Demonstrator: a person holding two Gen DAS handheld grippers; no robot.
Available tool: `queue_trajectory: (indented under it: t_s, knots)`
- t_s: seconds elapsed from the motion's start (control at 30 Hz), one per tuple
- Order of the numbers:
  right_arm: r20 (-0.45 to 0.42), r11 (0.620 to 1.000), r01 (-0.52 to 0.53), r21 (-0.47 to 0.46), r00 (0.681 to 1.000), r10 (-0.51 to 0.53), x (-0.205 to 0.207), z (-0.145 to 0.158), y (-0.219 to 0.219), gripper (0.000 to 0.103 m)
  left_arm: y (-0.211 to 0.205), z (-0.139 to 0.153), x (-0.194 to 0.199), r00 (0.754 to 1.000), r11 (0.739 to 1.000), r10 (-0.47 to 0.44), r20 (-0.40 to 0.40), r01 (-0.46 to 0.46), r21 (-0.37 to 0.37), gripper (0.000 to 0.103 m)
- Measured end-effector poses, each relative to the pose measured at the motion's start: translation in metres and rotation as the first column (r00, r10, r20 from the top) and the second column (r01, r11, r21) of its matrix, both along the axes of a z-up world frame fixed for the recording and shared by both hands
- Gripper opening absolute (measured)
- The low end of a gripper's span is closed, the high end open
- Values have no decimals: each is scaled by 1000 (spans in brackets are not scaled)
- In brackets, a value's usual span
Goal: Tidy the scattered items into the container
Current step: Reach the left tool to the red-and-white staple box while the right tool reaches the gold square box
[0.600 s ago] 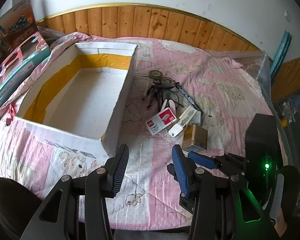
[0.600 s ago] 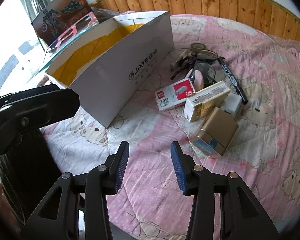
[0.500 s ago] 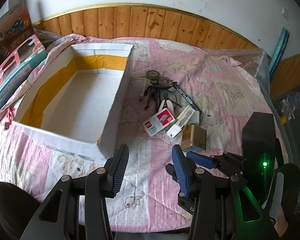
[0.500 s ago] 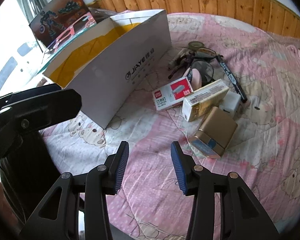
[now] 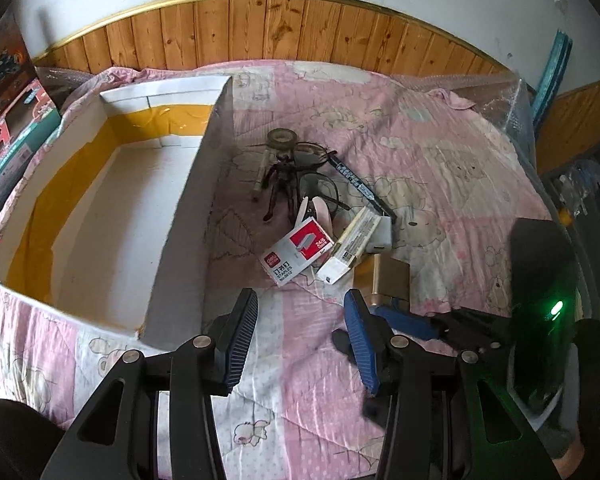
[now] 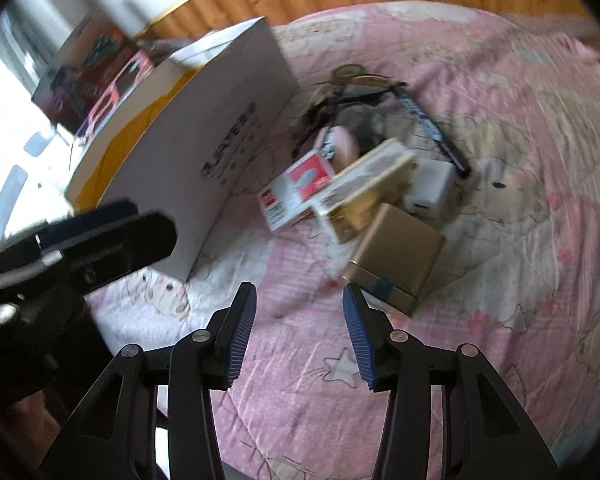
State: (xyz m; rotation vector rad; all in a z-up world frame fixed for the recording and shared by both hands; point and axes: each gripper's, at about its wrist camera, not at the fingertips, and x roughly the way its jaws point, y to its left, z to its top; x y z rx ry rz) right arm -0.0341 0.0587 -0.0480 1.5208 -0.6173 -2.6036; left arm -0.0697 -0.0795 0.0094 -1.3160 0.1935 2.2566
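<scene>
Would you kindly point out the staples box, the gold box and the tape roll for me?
staples box [image 5: 298, 249], left wrist view, red-and-white top face.
gold box [image 6: 400, 254], right wrist view, top face.
tape roll [image 5: 282, 138], left wrist view, near rim.

Right wrist view blurred; gold box [image 5: 392, 276] half hidden behind the right tool [image 5: 404, 322].

Left gripper [image 5: 300, 312]: jaws spread wide, nothing between the ribbed blue pads [image 5: 358, 332], hanging clear above the surface. Right gripper [image 6: 298, 306]: jaws likewise parted and empty, pointing forward and down; it also shows at the right edge of the left wrist view, low and just beside the left one.
</scene>
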Motion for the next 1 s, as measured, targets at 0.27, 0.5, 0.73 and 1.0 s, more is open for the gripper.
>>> queue_trajectory:
  t_s: [0.27, 0.5, 0.73, 1.0]
  knots:
    - [59, 986, 124, -111, 991, -118, -5, -18, 41, 49, 15, -26, -19, 999, 999, -25, 43, 26, -21, 47]
    - [113, 965, 220, -143, 972, -205, -1, -33, 69, 49, 32, -57, -40, 995, 997, -66, 81, 68, -29, 47]
    - [93, 980, 182, -78, 980, -174, -3, -27, 69, 57, 43, -90, -64, 989, 992, -110, 95, 114, -45, 47]
    - [80, 986, 167, 5, 983, -166, -19, -34, 69, 59, 40, -105, -82, 993, 995, -95, 74, 97, -23, 48]
